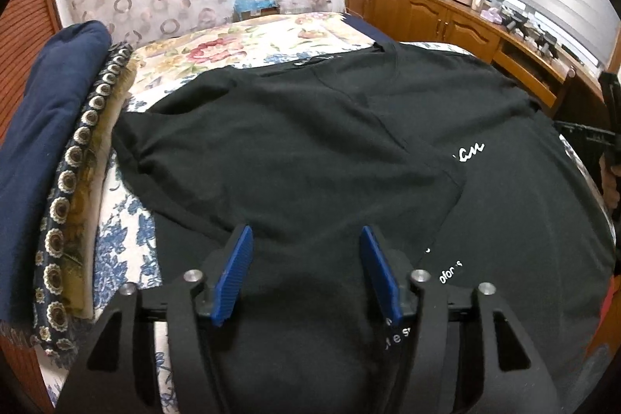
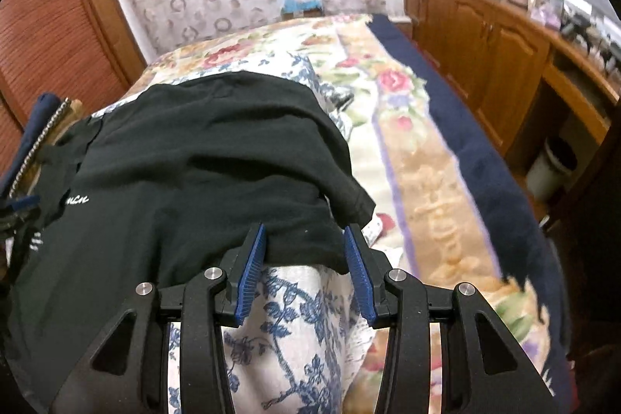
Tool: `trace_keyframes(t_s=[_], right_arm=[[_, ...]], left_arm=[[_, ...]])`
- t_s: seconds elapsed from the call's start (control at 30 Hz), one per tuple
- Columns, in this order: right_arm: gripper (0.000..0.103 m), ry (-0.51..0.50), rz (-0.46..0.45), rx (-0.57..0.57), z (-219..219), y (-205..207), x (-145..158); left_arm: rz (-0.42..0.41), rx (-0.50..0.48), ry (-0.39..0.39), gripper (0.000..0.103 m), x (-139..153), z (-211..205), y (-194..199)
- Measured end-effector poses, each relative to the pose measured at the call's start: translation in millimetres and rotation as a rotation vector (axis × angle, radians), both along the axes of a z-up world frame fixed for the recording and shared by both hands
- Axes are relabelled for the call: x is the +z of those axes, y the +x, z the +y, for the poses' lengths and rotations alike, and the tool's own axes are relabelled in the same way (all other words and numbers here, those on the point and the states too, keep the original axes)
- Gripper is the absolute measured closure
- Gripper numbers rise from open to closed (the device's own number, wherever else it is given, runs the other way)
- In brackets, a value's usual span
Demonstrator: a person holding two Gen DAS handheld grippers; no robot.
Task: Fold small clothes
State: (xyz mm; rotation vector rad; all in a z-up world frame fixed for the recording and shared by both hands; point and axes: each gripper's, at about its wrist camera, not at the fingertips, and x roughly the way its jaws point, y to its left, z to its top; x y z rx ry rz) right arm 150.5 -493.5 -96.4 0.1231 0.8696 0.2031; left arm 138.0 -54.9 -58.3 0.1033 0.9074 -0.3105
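A black T-shirt with white lettering lies spread on the bed, its left side folded over the middle. My left gripper hovers over the shirt's near part, open, its blue pads wide apart with nothing pinched. In the right wrist view the same shirt drapes over a blue-flowered cushion. Its near right sleeve edge lies between the tips of my right gripper. The jaws stand apart and the pads do not visibly press the cloth.
A folded navy cloth and a patterned band are stacked left of the shirt. The floral bedspread stretches to the right, with wooden cabinets, a waste bin and a louvered door around the bed.
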Motion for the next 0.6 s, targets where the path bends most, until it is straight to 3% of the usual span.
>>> trace_keyframes(t_s=[0.07,0.13,0.2,0.3,0.6], right_arm=[[0.063,0.009,0.006,0.012,0,2,-1],[0.075,0.012,0.001,0.043,3,2,0],[0.083,-0.034,-0.014,0.048,6,-1,3],[0.098,-0.125,-0.037,0.041,13,-4,6],[0.101,-0.126,-0.187,0.089,33,-12,44]], left_arm=[[0.003,-0.017,0.018,0.035,-1,-4,-1],[-0.001,-0.027,0.043,0.032,-1,-9,-2],[0.007,-0.038,0.033,0.024,-2,-9,-2],[0.009,-0.047,0.038,0.022,-2,-11,-1],[0.008,-0.044,0.039,0.021,-1,-11,-2]])
